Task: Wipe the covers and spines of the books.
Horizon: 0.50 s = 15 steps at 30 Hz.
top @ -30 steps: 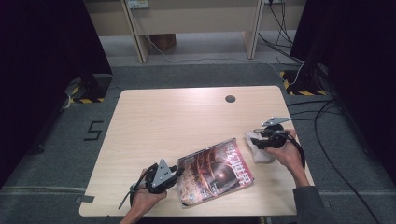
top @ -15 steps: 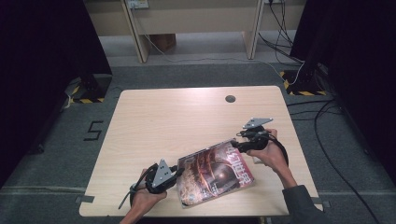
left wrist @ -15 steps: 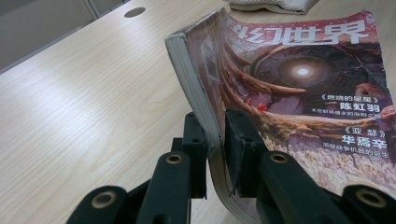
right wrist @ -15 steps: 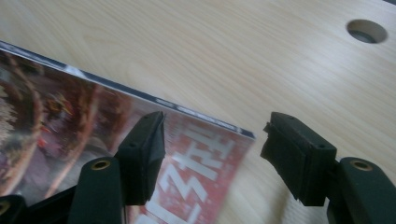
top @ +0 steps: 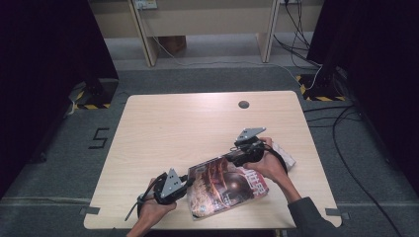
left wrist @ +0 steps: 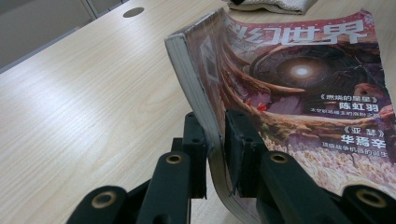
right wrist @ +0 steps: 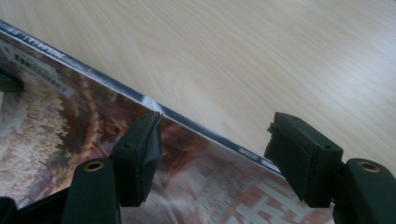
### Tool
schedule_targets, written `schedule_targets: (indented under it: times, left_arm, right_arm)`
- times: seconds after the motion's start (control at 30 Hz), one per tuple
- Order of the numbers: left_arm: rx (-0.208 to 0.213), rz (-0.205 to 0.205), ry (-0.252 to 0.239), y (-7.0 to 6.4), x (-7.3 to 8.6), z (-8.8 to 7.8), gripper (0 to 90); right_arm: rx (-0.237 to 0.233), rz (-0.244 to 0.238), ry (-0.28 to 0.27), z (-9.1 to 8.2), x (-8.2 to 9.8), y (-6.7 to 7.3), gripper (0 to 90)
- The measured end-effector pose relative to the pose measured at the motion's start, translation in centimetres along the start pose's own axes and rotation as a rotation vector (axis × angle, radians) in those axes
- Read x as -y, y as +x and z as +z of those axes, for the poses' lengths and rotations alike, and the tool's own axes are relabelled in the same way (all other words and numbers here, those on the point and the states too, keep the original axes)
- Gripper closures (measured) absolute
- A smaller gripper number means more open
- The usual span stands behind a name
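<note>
Now over the magazine's (top: 228, 185) far edge, at about 2 o'clock from its middle, after leaving the folded cloth (top: 285, 156) at the desk's (top: 197, 123) 4 o'clock corner: right gripper (right wrist: 212, 149), jaws just widened, spread above the glossy cover, nothing pinched yet. Probably lining up a second grip to open or turn it. Left gripper (left wrist: 215, 156) unmoved, jaws pinching the thick spine edge and bowing the soft, curling paper. Rests near the desk's front edge, around 6 o'clock, on pale smooth woodgrain.
</note>
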State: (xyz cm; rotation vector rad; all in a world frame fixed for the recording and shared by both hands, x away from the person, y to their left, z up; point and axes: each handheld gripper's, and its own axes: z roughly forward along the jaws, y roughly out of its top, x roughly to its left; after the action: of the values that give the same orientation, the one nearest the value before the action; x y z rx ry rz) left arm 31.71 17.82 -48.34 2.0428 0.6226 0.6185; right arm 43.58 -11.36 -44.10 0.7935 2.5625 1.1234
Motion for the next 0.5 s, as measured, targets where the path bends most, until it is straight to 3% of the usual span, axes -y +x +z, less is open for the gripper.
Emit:
schedule_targets:
  times: [0.27,0.5]
  left_arm:
    - [0.01,0.004,0.006,0.2,0.0,0.0,78.6]
    - [0.011,0.001,0.011,0.3,0.1,0.2,78.3]
  right_arm:
    - [-0.067,-0.055,0.013,1.8,-0.7,1.4,33.6]
    - [-0.095,-0.093,0.032,3.0,-0.8,1.8,32.0]
